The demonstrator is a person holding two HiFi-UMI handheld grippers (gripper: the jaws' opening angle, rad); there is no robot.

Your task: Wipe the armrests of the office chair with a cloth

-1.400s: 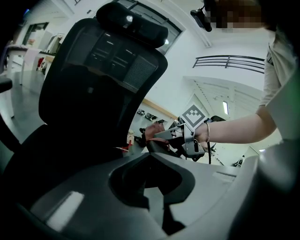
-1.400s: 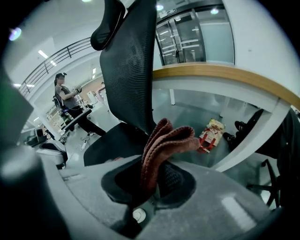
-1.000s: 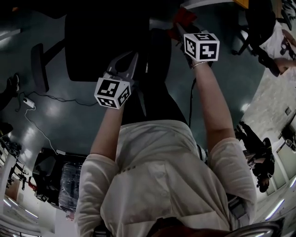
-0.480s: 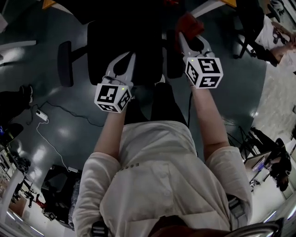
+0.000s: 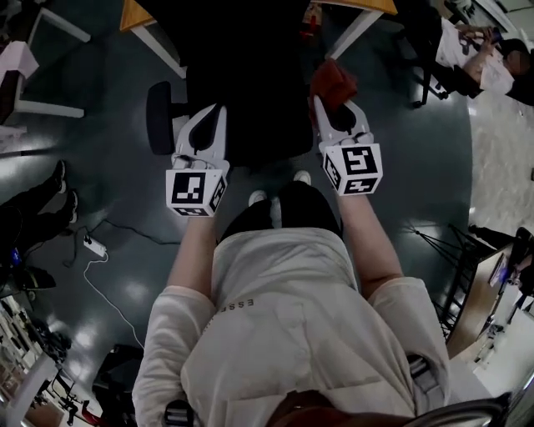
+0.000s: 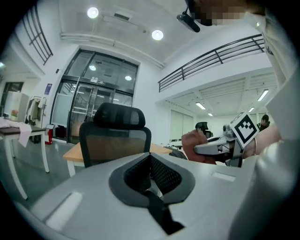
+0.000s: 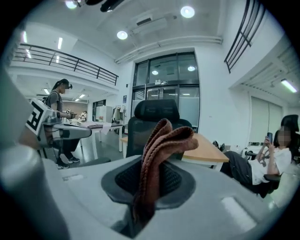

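The black office chair (image 5: 242, 92) stands just ahead of me, its left armrest (image 5: 158, 117) showing beside the seat. The right armrest is hidden under the right gripper and cloth. My right gripper (image 5: 335, 104) is shut on a rust-red cloth (image 5: 332, 82), which sticks up folded between the jaws (image 7: 159, 154). The left gripper (image 5: 213, 113) hovers over the seat's left side, just right of the left armrest, shut and holding nothing (image 6: 150, 157). Both gripper views face the chair's backrest (image 6: 115, 136) (image 7: 152, 119) from a short distance.
A wooden desk with white legs (image 5: 142, 17) stands behind the chair. A seated person (image 5: 476, 62) is at the far right, another person's feet (image 5: 60, 179) at the left. A power strip and cable (image 5: 93, 246) lie on the floor to my left.
The view has swung so the chair sits more centred ahead. Both grippers now hang level, side by side over the chair's near edge. The right one still holds the cloth.
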